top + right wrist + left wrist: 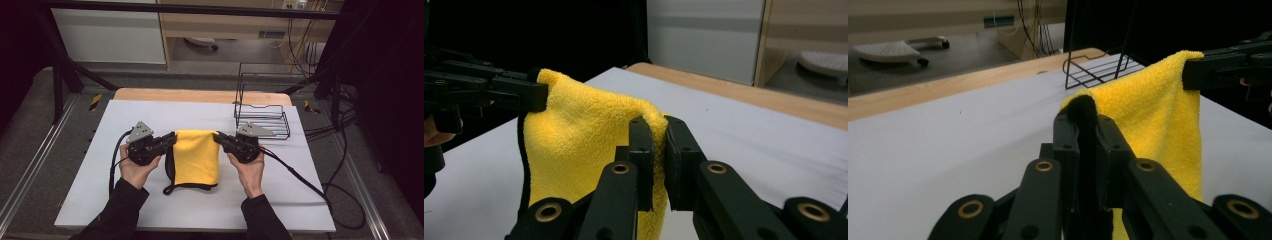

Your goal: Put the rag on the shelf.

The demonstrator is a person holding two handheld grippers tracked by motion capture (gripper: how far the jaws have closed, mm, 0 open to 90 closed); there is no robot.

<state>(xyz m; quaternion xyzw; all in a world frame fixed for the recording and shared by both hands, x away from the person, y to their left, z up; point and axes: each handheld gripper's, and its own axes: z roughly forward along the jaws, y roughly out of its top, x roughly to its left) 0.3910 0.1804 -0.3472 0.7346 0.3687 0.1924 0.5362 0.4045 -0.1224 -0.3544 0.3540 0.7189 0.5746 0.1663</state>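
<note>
A white sheet covers the table [150, 200], and a strip of wood shows along the far edge. No words or labels can be read anywhere. In the middle hangs a yellow cloth [197, 155] with a black trim. The left gripper [170, 140] has its jaws closed tight on the cloth's top left corner. The right gripper [220, 138] has its jaws pinched on the top right corner. The cloth's lower part lies on the table. A black wire basket [262, 118] sits just behind the right gripper. Cables lie on the floor to the right.
</note>
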